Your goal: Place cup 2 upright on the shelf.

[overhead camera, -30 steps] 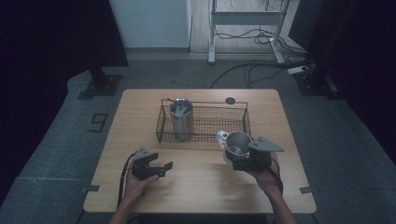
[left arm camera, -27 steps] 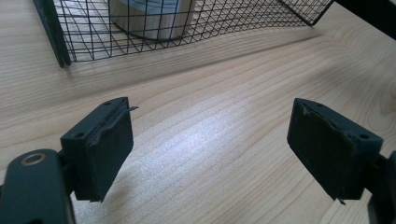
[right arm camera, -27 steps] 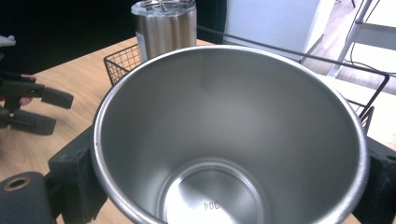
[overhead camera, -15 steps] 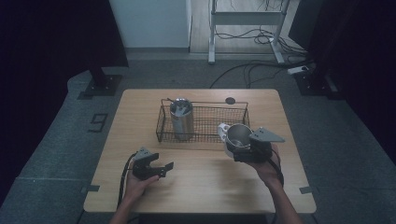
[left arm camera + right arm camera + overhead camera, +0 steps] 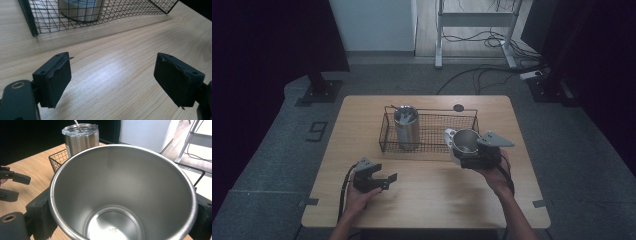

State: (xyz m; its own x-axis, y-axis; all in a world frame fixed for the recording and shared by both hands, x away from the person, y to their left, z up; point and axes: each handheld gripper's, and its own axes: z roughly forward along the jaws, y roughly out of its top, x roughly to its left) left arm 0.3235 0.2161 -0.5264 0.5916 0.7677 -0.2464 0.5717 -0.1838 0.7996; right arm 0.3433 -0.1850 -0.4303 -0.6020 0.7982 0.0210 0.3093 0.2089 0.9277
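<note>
An open steel cup [image 5: 463,142] with a white part on its left side hangs just above the table by the basket's right front corner. My right gripper [image 5: 468,151] is shut on it. In the right gripper view the cup [image 5: 120,195] sits between the black pads [image 5: 40,212], its mouth facing the camera and its inside empty. A lidded steel tumbler [image 5: 406,127] with a straw stands in the left end of the black wire basket [image 5: 432,111]. My left gripper [image 5: 387,181] rests near the table's front left, jaws open over bare wood [image 5: 112,80].
The wooden table [image 5: 427,200] has free room in front of the basket. The basket's right half holds nothing. A small dark disc [image 5: 458,107] lies behind the basket. Cables and a metal stand are on the floor beyond the table.
My right gripper has carried the cup away from the person, toward the basket's right front corner, and a little up. The left gripper has stayed where it was.
</note>
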